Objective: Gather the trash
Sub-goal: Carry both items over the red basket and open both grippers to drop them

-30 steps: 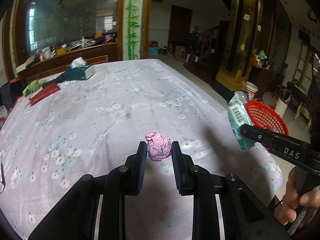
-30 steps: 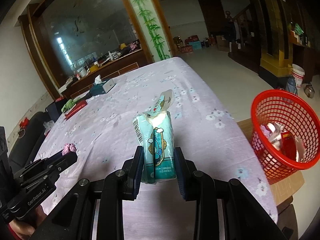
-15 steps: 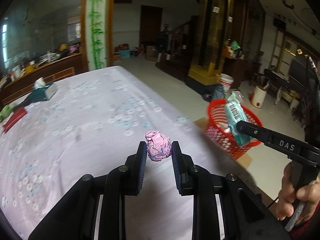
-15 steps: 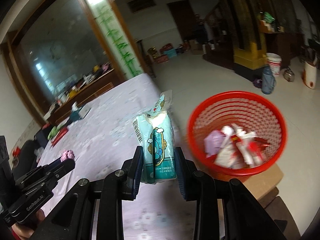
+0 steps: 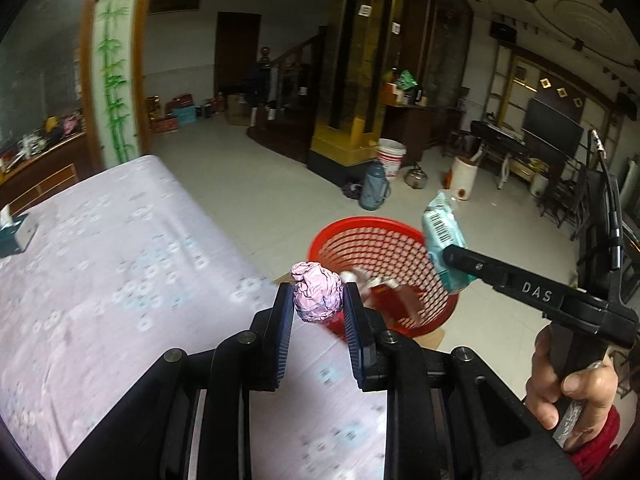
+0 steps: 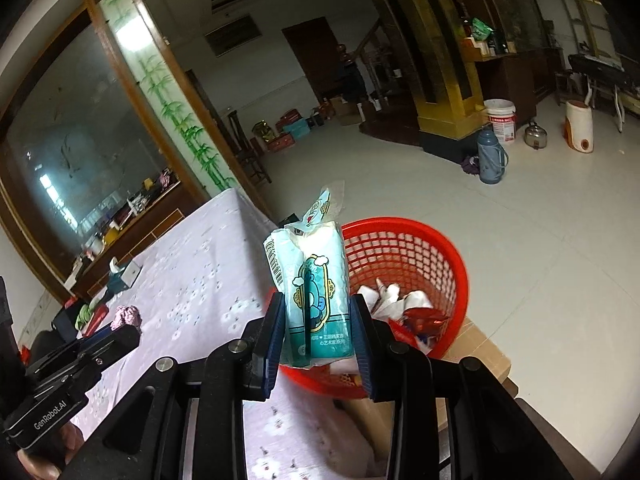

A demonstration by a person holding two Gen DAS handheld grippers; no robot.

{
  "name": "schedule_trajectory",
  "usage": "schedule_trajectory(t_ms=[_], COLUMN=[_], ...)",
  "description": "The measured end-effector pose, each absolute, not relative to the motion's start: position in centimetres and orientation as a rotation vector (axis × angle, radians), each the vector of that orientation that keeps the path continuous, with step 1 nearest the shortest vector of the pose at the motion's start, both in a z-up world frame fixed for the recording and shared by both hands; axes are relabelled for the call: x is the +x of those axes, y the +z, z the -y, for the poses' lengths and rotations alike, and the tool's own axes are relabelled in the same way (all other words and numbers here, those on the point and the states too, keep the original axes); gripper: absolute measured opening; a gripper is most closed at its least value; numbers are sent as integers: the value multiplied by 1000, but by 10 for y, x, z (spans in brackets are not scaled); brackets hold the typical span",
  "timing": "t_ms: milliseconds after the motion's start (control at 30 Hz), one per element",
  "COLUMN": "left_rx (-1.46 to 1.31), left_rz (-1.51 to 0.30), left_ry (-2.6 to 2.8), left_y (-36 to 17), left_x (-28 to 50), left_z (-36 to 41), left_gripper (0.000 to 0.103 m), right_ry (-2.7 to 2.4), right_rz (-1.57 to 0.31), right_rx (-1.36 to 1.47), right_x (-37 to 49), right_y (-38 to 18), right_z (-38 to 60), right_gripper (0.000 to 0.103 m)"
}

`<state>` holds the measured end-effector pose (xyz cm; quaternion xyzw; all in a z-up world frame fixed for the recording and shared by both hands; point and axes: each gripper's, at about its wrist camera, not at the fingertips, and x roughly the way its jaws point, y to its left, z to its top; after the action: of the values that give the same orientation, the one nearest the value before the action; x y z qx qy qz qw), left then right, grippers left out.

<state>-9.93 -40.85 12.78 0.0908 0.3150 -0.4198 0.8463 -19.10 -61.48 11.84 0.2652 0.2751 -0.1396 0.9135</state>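
Note:
My left gripper [image 5: 317, 300] is shut on a crumpled pink paper ball [image 5: 316, 297], held over the table's right edge. Just beyond it stands the red mesh basket [image 5: 384, 248] with wrappers inside. My right gripper [image 6: 316, 316] is shut on a teal tissue pack [image 6: 312, 284], held upright just before the basket's [image 6: 424, 248] near rim. In the left wrist view the same pack [image 5: 442, 240] hangs over the basket's right rim, pinched by the black right gripper [image 5: 456, 258]. The left gripper with the pink ball [image 6: 126, 317] shows at the left of the right wrist view.
The basket sits on a cardboard box [image 6: 480, 356] beside the table with the flowered lilac cloth [image 5: 100, 272]. A teal tissue box [image 5: 14, 236] lies far back on the table. On the tiled floor beyond stand a blue flask [image 5: 374, 186], a white bucket [image 5: 392, 158] and a kettle [image 5: 416, 176].
Both grippers have swung right, from over the table to the red basket, each still holding its item. The basket now sits directly ahead in both views.

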Motion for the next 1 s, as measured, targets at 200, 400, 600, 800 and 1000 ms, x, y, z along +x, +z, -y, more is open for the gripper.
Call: schedule_trajectory(t_ms=[200,400,600,800,1000], left_rx=[186,177,197,204,206], left_rz=[-701,-728,-747,-763,-791], left_ry=[-935,-951,-962,-957,-958], left_y=[123,115,102,89,74], left_x=[-90,-81,-77,-72,-63], left_z=[445,476,497,509,515], left_gripper=[24,24,24,24,24], right_ry=[-299,-312,-313,-317,-345], right_rz=[-568,-569,-569,-584,-602], right_rx=[585,593,611,608,602], right_x=[-191,-190,-183,-172,-163], right_y=[116,115,111,107,98], right_z=[637,650,659,662,669], right_gripper=[36,36,36,38,42])
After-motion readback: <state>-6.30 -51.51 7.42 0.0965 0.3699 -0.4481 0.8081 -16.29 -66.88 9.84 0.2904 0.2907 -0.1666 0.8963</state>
